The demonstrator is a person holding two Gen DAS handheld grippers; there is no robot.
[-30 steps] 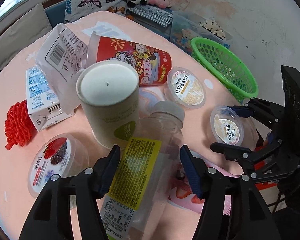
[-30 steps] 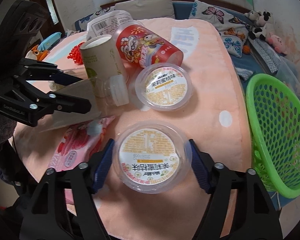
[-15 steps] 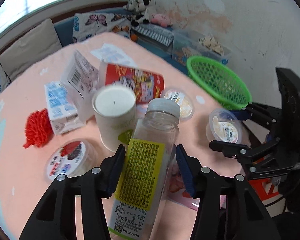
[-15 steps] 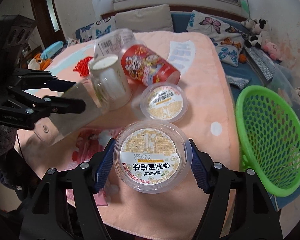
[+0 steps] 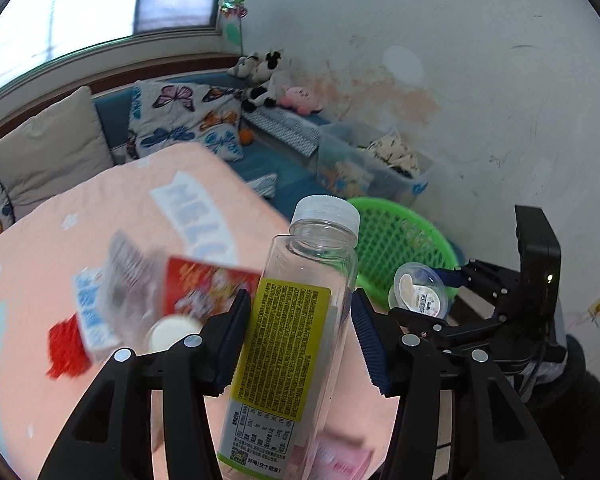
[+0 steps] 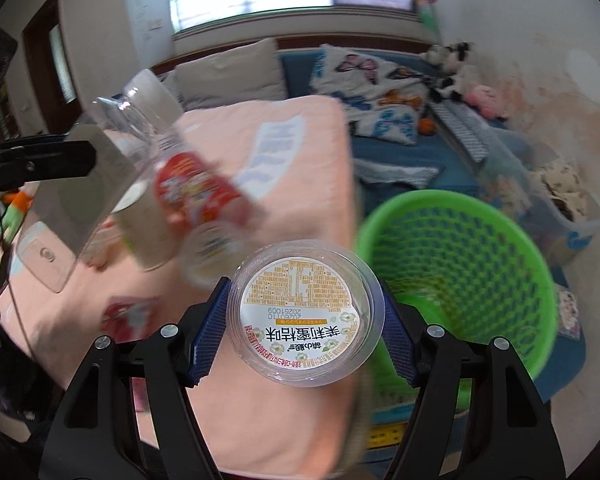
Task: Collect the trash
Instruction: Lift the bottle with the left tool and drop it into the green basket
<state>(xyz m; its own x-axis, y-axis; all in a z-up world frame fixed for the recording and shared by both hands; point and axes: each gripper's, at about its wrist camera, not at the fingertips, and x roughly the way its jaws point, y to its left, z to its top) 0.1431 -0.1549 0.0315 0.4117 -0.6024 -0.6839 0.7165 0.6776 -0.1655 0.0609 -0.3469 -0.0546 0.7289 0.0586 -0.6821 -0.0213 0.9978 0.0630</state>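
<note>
Tongs on both sides are loaded. The left tongs are clamped on a clear plastic bottle with a white cap and yellow label, held roughly upright and lifted off the tabletop covered in a peach-pink cloth. The right tongs are clamped around a round clear plastic pudding cup with a yellow-and-white printed lid, lid facing the camera, held up near the tabletop's edge, just beside the green plastic mesh basket.

Still lying on the cloth, all pretty blurry: a red printed paper cup on its side, a pale cardboard tube cup, a blue-and-white carton, a red mesh scrap and another lidded pudding cup. From the left wrist view the basket sits right behind the bottle.
</note>
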